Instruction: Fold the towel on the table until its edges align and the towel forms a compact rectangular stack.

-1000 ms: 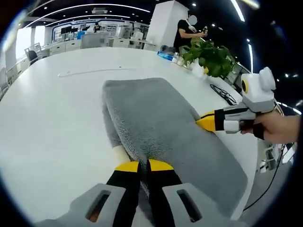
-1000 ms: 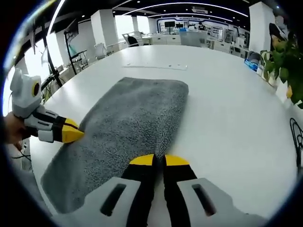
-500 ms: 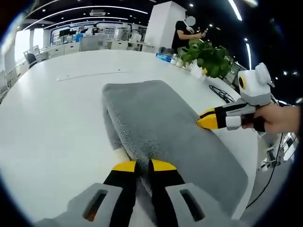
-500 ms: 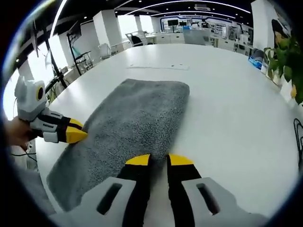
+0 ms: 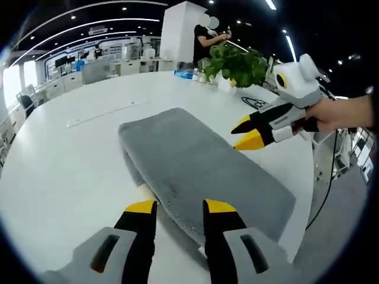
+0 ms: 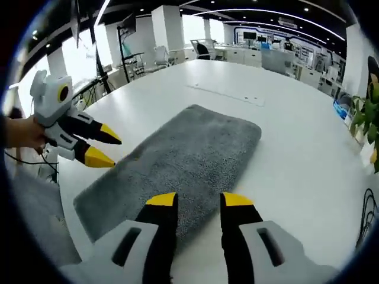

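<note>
One gray towel [image 5: 195,163] lies folded lengthwise in a long strip on the white worktop [image 5: 65,160]; judging by its length, another fold across remains. Next move: grasp one short end and carry it to the other. Left gripper [image 5: 177,207] and right gripper [image 6: 198,200] hover above, fingers apart. A second ago both were clamped on its edges.

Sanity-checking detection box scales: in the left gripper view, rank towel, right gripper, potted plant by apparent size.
1. towel
2. right gripper, inflated by nearness to the camera
3. potted plant, far off, so true size unsure
</note>
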`<state>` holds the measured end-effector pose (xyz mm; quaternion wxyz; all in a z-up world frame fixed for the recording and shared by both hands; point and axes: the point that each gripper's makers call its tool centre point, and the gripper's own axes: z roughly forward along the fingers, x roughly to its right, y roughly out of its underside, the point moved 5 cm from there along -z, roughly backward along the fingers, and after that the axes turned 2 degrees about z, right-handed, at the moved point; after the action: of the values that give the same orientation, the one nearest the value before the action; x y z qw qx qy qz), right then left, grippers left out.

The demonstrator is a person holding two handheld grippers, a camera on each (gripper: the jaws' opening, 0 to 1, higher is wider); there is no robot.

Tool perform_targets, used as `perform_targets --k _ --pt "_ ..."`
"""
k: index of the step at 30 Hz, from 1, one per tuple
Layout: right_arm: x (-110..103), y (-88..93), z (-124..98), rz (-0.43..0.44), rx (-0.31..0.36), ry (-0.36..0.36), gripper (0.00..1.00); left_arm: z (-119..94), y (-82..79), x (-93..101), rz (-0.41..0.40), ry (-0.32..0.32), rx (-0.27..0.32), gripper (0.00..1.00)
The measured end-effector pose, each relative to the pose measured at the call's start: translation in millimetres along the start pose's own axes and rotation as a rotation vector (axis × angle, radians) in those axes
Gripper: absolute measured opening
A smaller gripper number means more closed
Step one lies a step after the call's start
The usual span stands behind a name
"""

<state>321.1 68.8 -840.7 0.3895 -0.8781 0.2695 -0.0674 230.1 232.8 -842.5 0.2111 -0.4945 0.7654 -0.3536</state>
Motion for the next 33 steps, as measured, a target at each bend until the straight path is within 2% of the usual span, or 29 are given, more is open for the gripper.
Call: perform_targets --k 4,6,11,15,22,24,27,30,33 --pt "-10 4.1 -2 -0.014 -0.003 -0.032 0.29 -10 5.7 13.1 0.119 0.034 -0.041 0.44" --pt "-14 7.3 -3 -0.053 -0.023 -0.042 0.29 -14 4.4 16.0 0.164 0.036 -0.029 0.45" --pt "-29 7.8 -9 -0.071 -0.029 -0.082 0.29 -25 0.5 27.1 0.184 0.059 0.0 0.47" --pt "-40 14.0 -14 -0.124 -0.047 -0.105 0.3 -31 -3.1 39.8 0.149 0.102 0.063 0.47" --pt "-60 28.4 -24 -0.18 -0.073 -0.14 0.32 -25 6.4 66.5 0.234 0.186 0.026 0.47" --pt "-66 32.7 -27 -0.199 -0.084 -0.168 0.32 -22 8.4 74.4 0.272 0.208 0.025 0.47" --pt "-74 40.8 -30 -0.23 -0.098 -0.194 0.32 -18 14.8 85.6 0.332 0.241 -0.007 0.47" --pt "-81 45.6 -33 -0.237 -0.089 -0.226 0.28 -19 16.8 96.3 0.311 0.269 -0.002 0.46" --pt "-86 51.1 -35 -0.238 -0.096 -0.248 0.29 -19 18.2 102.7 0.296 0.286 0.006 0.45"
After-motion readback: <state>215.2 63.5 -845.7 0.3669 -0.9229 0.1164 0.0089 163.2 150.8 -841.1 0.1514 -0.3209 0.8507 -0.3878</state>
